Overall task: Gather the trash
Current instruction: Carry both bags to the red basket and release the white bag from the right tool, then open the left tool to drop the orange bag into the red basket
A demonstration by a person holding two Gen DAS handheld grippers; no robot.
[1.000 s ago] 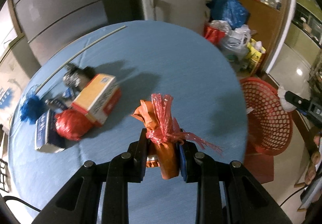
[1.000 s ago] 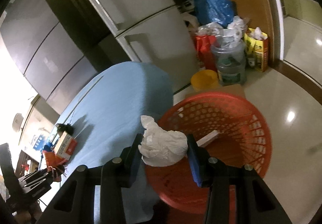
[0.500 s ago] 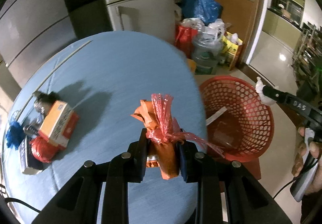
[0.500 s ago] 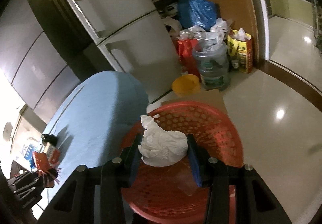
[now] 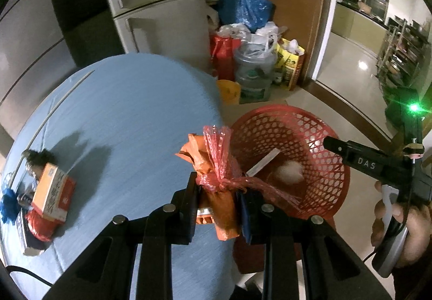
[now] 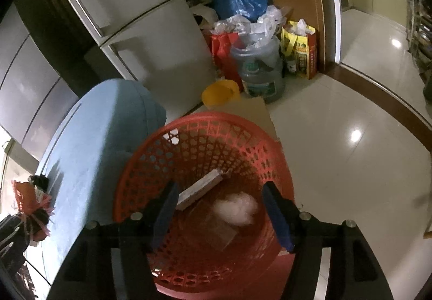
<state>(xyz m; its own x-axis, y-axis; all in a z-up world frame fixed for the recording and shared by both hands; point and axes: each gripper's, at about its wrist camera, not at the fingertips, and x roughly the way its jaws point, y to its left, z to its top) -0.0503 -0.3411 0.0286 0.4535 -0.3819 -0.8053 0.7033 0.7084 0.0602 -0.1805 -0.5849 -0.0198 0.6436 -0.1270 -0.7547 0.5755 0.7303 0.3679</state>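
Observation:
My left gripper is shut on an orange wrapper bundled in red netting, held over the right edge of the blue table, close to the red mesh basket. My right gripper hangs over the red mesh basket with its jaws opening and nothing pressed between them. A crumpled white tissue lies blurred inside the basket beside a flat white strip. The tissue also shows in the left wrist view, with the right gripper above the basket.
On the table's left lie an orange and white carton, a red crumpled wrapper, a dark object and a blue tuft. Behind stand a refrigerator, a clear water jug, bags and a yellow bowl on the tiled floor.
The right gripper's jaws spread and the white tissue dropped into the basket. The left gripper carried the orange bundle rightward from mid-table toward the basket.

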